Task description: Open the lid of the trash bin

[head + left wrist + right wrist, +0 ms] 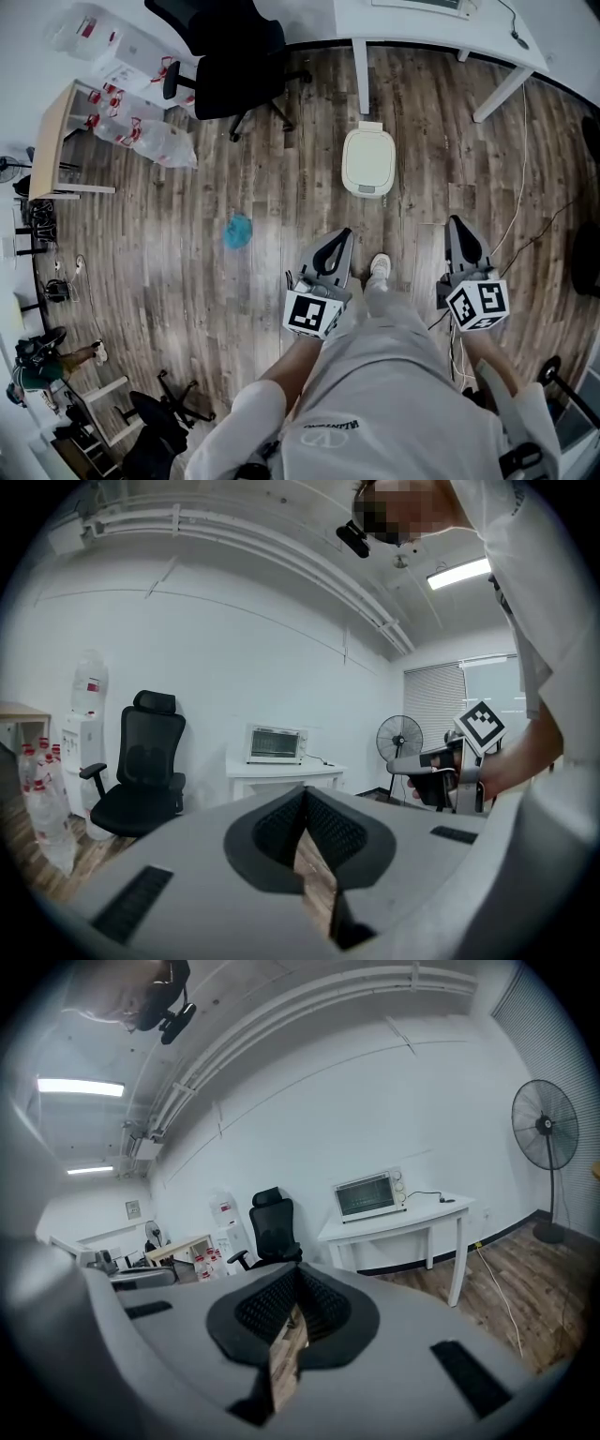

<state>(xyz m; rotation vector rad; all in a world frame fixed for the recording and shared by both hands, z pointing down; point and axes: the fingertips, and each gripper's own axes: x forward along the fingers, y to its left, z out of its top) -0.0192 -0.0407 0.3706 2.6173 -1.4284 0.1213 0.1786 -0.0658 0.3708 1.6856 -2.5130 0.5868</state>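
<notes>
The trash bin (367,161) stands on the wooden floor (281,178) ahead of the person's feet, near the white table (412,33), with its lid down flat. Nothing of the task looks done yet. The left gripper (343,234) and right gripper (456,225) hang well short of it, both with jaws closed on nothing. The approach and the lift are left to do.

"What carried everything?"

"A wood-plank floor (281,291). A cream trash bin (367,161) stood on it, lid down, near a leg of the white bench (361,70)."

"Anything else down there?"

"A small blue thing (237,231) lay left of the bin, well apart. A black office chair (234,66) and clear bags (155,142) stood farther off, and a thin cable (522,150) trailed at the right."
</notes>
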